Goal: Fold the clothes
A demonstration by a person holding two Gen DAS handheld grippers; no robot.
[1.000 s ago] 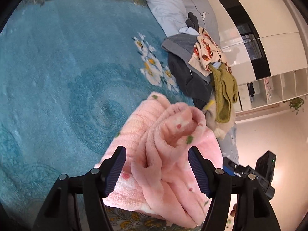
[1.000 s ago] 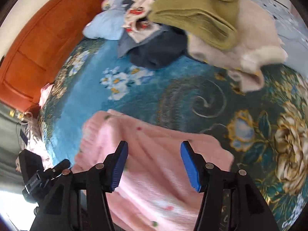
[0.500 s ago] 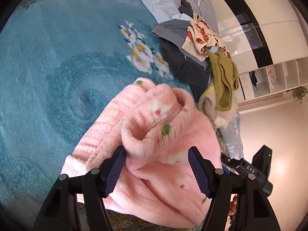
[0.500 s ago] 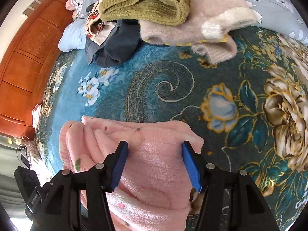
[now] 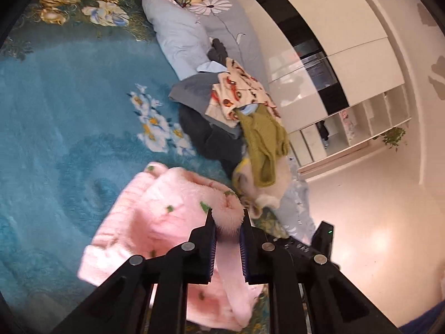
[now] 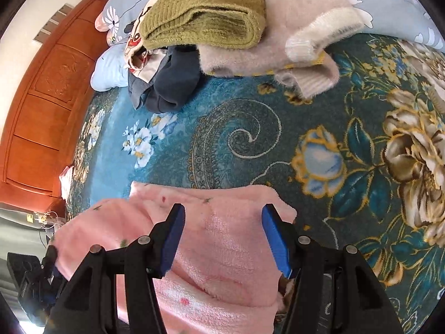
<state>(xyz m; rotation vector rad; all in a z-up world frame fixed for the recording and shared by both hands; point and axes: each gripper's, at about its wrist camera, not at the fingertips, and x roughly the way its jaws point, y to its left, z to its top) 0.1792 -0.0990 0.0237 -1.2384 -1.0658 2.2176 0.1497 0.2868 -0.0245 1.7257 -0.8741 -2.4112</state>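
Pinching a thick tuft of fleece, the left gripper [image 5: 227,224] has its ribbed blue pads drawn close together on a raised fold of the pink garment [image 5: 164,222], so the plush fabric bulges up between the black fingers. That garment is a fluffy, deep-piled piece dotted with small green and red motifs; it lies bunched in soft rounded rolls on the teal blanket [image 5: 55,139], near the edge of the bed. The blanket is short-napped and woven with swirling paisley scrolls, white blossoms and large gold-and-cream roses.

In the right wrist view, the right gripper [image 6: 224,236] stands with its smooth blue pads spread wide apart, one on each side of a flat, ribbed stretch of the pink garment [image 6: 222,239], clamping nothing. Whether the pads touch the cloth cannot be told.

Farther along the bed sits a loose heap of other clothes: an olive green knit sweater [image 6: 205,14] with a coarse ribbed weave, folded over a fuzzy pale pink sweater [image 6: 278,53] with cream ribbed cuffs, beside a dark navy garment [image 6: 172,86] and a cream printed cloth [image 5: 239,91] with red-orange figures. A pale blue floral quilt [image 5: 189,33] lies bundled behind them, and a carved reddish wooden headboard [image 6: 47,105] rises beyond.
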